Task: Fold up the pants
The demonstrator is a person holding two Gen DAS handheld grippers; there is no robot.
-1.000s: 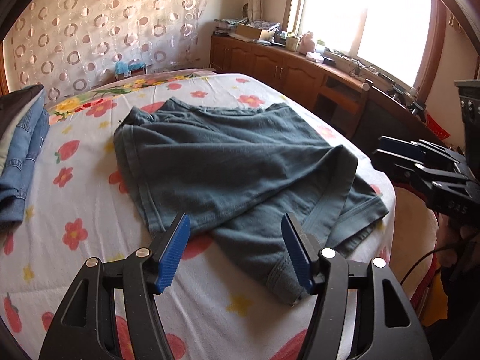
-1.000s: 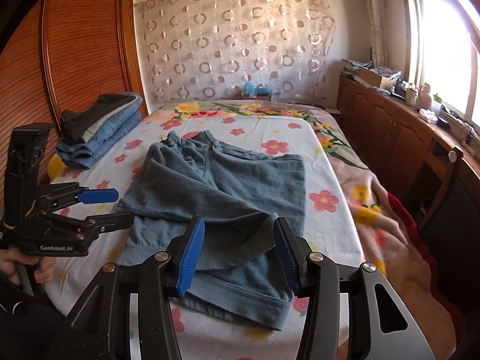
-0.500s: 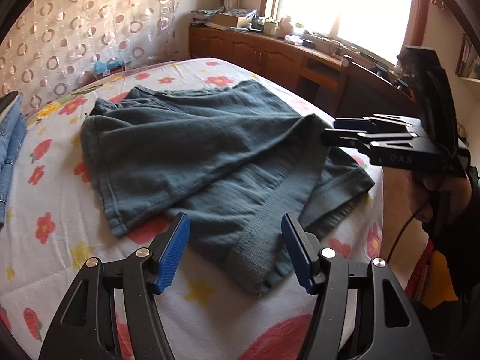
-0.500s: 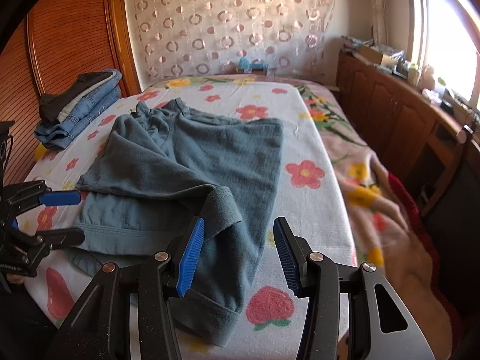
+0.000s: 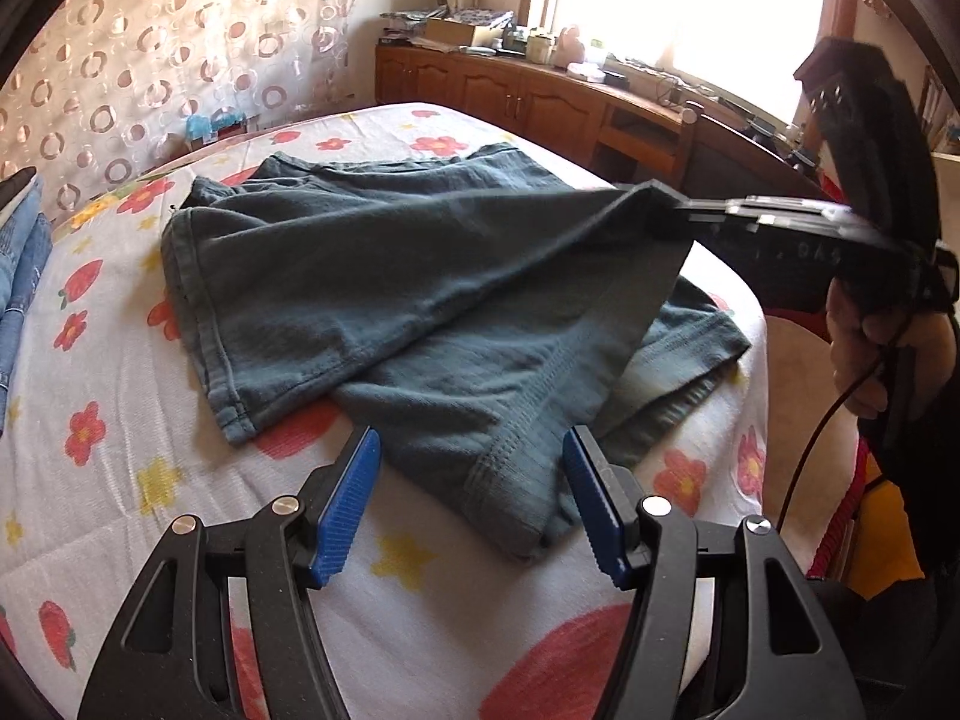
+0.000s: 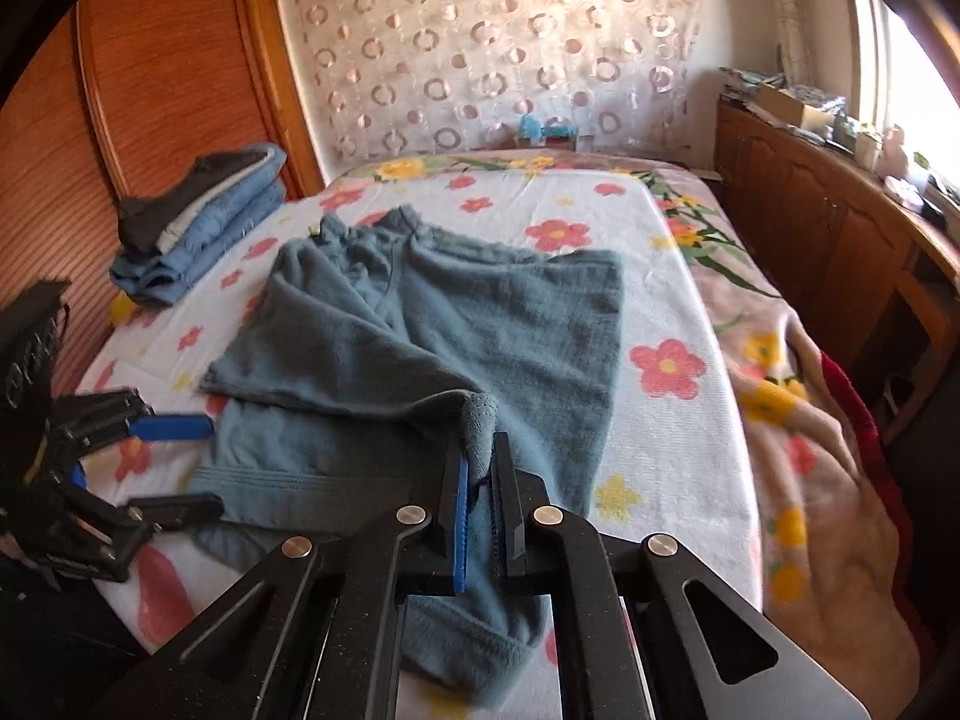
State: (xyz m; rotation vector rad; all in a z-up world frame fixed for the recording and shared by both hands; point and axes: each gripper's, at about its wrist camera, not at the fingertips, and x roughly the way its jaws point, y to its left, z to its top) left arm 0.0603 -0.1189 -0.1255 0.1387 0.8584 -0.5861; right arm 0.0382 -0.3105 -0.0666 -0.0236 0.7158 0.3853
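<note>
One pair of teal pants [image 6: 456, 324] on one floral bed [image 6: 672, 444], one stack of folded clothes [image 6: 198, 222], two grippers: left [image 5: 471, 498], right [image 6: 478, 483].

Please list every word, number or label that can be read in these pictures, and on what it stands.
No text reads clearly.
Pale letters on the body of the right tongs: too blurred to read.
Pale marks on the body of the left tongs: too blurred to read.
Pants: no readable print.

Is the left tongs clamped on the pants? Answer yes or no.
No: the left tongs stand open, blue pads apart over the pants hem, gripping nothing.
</note>
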